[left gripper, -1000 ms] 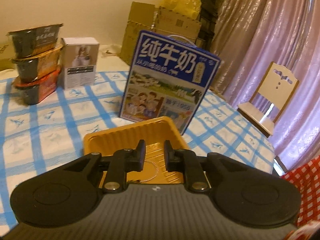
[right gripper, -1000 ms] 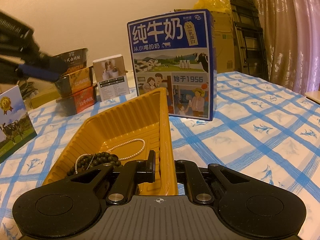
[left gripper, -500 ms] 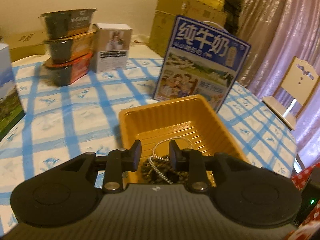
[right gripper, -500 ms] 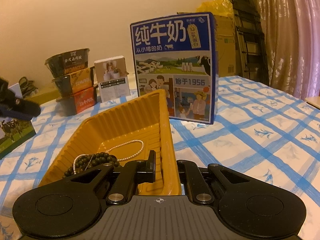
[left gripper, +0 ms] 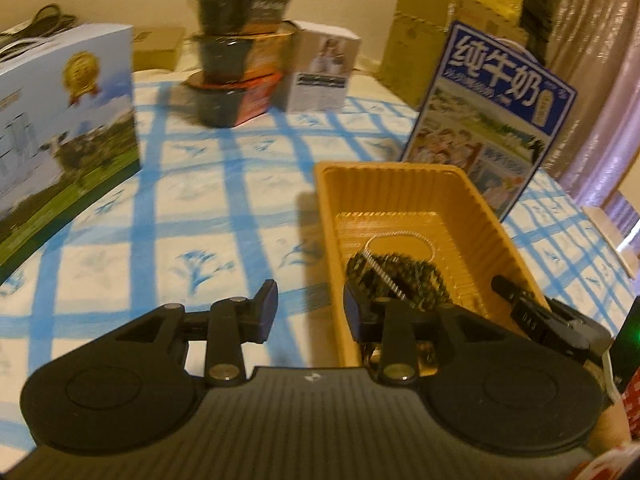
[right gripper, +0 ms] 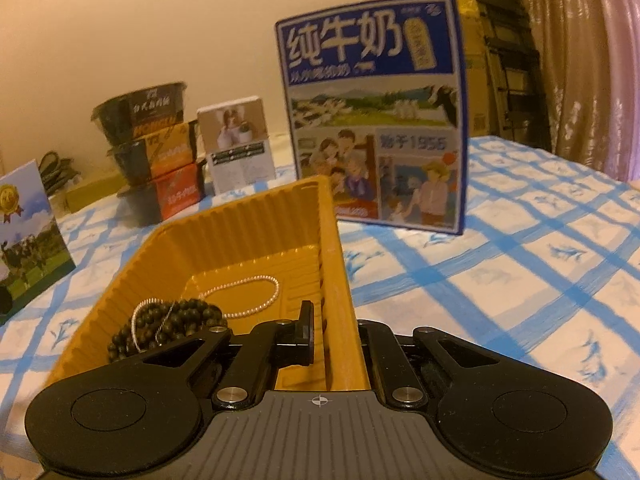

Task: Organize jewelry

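A gold plastic tray (left gripper: 404, 184) (right gripper: 248, 224) sits on the checked tablecloth. In it lie a dark bead bracelet (left gripper: 400, 276) (right gripper: 172, 320), a thin silver chain (left gripper: 380, 272) and a pearl strand (right gripper: 256, 292). My left gripper (left gripper: 310, 308) is open and empty; its jaws straddle the tray's near left corner, one finger (left gripper: 362, 314) inside and one outside. My right gripper (right gripper: 334, 336) is shut on the tray's right wall, one finger (right gripper: 304, 336) inside; the other is hidden behind the wall. It also shows in the left wrist view (left gripper: 532, 320).
A blue milk carton box (left gripper: 492, 132) (right gripper: 376, 112) stands just behind the tray. Stacked food bowls (left gripper: 236, 60) (right gripper: 152, 152) and a small white box (left gripper: 324, 72) (right gripper: 238, 144) stand at the back. A light blue box (left gripper: 60, 140) (right gripper: 28, 236) stands at the left.
My left gripper has swung left and down to the tray's near left corner and opened wider. The right gripper keeps its hold on the tray wall.
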{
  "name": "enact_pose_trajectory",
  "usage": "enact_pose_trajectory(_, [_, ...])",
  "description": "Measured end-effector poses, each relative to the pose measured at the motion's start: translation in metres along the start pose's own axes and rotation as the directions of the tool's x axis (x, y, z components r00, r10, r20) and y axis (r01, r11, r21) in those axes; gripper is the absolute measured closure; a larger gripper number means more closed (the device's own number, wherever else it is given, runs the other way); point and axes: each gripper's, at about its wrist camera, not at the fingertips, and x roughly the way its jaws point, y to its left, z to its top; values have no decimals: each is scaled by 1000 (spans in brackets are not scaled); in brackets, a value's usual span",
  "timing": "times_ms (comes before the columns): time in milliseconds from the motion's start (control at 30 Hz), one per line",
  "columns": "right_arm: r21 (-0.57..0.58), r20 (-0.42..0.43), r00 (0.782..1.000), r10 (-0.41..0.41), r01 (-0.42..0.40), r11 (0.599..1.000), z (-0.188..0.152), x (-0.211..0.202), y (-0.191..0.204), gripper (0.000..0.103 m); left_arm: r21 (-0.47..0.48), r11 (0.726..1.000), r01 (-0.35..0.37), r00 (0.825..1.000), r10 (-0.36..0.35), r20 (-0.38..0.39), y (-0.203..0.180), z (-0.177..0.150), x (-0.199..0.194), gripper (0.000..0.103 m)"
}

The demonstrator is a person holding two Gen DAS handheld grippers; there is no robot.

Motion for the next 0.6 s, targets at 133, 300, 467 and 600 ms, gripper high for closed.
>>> enact_pose_trajectory(133, [-14, -25, 1000, -9, 9, 1000, -3, 10, 2, 95, -14, 999, -31, 1000, 31, -4, 10, -9, -5, 69])
enact_pose_trajectory(300, [-13, -71, 997, 1, -2, 1000, 1, 17, -6, 92, 17, 997, -72, 997, 72, -1, 13, -20, -10, 65])
enact_pose_trajectory(467, [1, 19, 999, -34, 34, 999, 9, 0, -16, 18, 19, 993, -114, 994, 114, 3, 16, -28, -16, 61])
enact_pose_trajectory(600, [20, 0, 998, -64, 64, 998, 22, -15, -20, 18, 19, 991, -133, 991, 133, -7, 17, -34, -21, 58])
